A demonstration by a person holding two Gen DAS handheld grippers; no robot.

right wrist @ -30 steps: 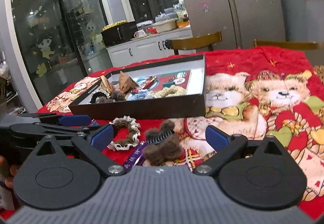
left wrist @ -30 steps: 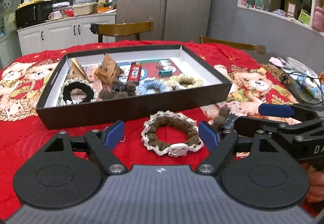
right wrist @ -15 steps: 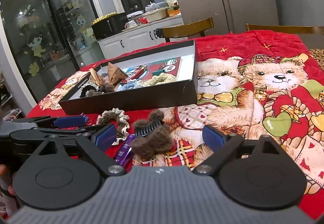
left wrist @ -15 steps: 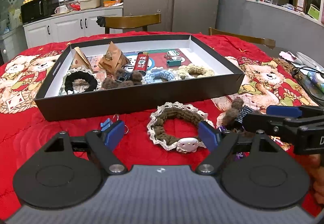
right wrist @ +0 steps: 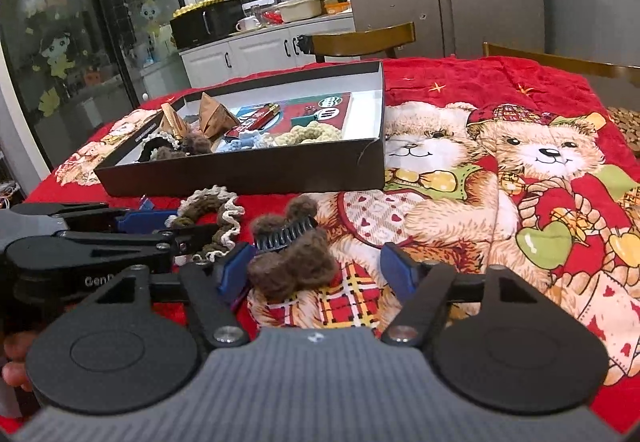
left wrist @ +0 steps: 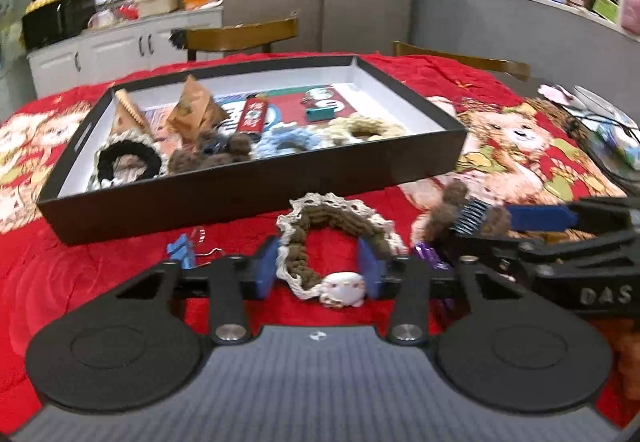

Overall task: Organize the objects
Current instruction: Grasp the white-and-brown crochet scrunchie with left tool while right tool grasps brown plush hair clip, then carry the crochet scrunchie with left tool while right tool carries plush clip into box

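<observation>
A brown scrunchie (left wrist: 316,218) with a white lace edge and a small white charm lies on the red cloth in front of the black box (left wrist: 256,198). My left gripper (left wrist: 318,268) is closing, and its blue pads press the scrunchie's two sides and squeeze it narrow. To its right lies a fuzzy brown hair claw (right wrist: 292,262) with a black comb. My right gripper (right wrist: 316,266) straddles the claw with closing jaws. Its left pad is at the claw, and a gap shows at the right pad. The box (right wrist: 248,170) holds several scrunchies, paper packets and a red lighter.
A blue binder clip (left wrist: 182,252) lies left of the scrunchie and a purple wrapped stick (left wrist: 428,258) lies right of it. Cables and small items (left wrist: 600,130) crowd the table's right edge. Wooden chairs (right wrist: 360,38) stand behind the table. The bear-print cloth (right wrist: 540,182) spreads to the right.
The left jaws have narrowed onto the scrunchie and squeezed it from round to narrow. The right jaws have narrowed around the fuzzy claw. Neither hand has moved much.
</observation>
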